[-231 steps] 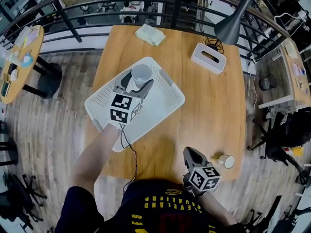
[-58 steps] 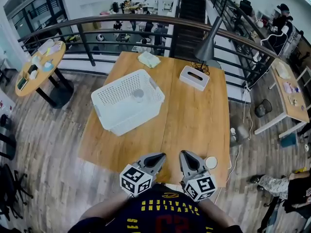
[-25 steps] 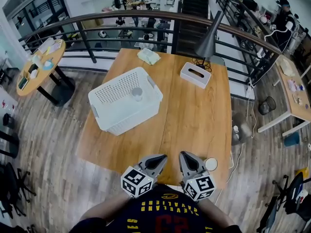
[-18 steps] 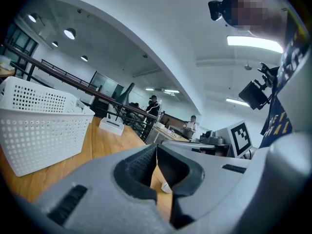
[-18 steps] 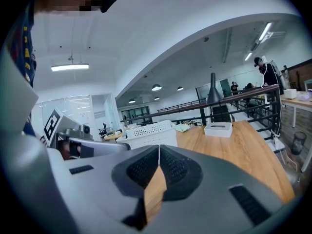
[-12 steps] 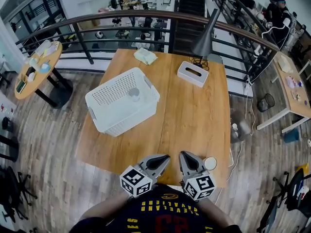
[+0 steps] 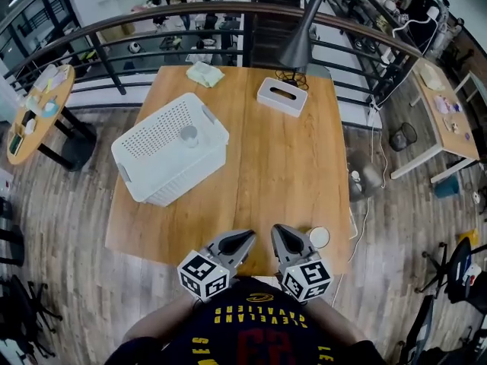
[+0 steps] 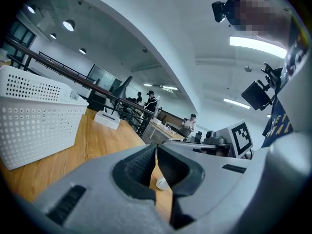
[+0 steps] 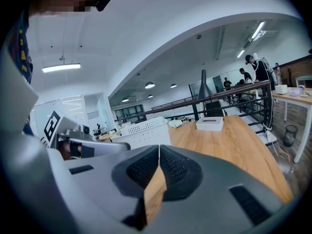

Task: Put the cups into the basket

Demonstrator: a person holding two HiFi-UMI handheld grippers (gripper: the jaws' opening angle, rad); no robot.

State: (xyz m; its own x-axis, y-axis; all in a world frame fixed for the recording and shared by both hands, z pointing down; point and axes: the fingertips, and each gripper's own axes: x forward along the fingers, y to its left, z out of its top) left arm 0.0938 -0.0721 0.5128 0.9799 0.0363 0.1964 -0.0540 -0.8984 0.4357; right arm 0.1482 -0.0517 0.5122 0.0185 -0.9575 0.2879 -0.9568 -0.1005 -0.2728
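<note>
A white perforated basket [image 7: 156, 158] stands on the left half of the wooden table [image 7: 266, 166], with one white cup [image 7: 189, 135] inside it. A second cup [image 7: 319, 237] stands at the table's near right corner, just right of my right gripper [image 7: 276, 229]. My left gripper [image 7: 249, 235] sits beside it at the near edge. Both are shut and hold nothing. The left gripper view has the basket [image 8: 34, 116] at left and the cup [image 8: 163, 184] low behind my shut left gripper [image 8: 156, 147]. Beyond my shut right gripper [image 9: 159, 147] in its own view stands the basket [image 9: 146, 130].
A white tissue box [image 7: 281, 96], a folded pale cloth [image 7: 204, 73] and a dark desk lamp [image 7: 298, 44] are at the table's far end. A black railing [image 7: 152, 33] runs behind it. A round side table [image 7: 34, 109] stands at far left.
The head camera has shifted, so table and basket sit further left and higher in view. Both grippers stay shut side by side at the near edge.
</note>
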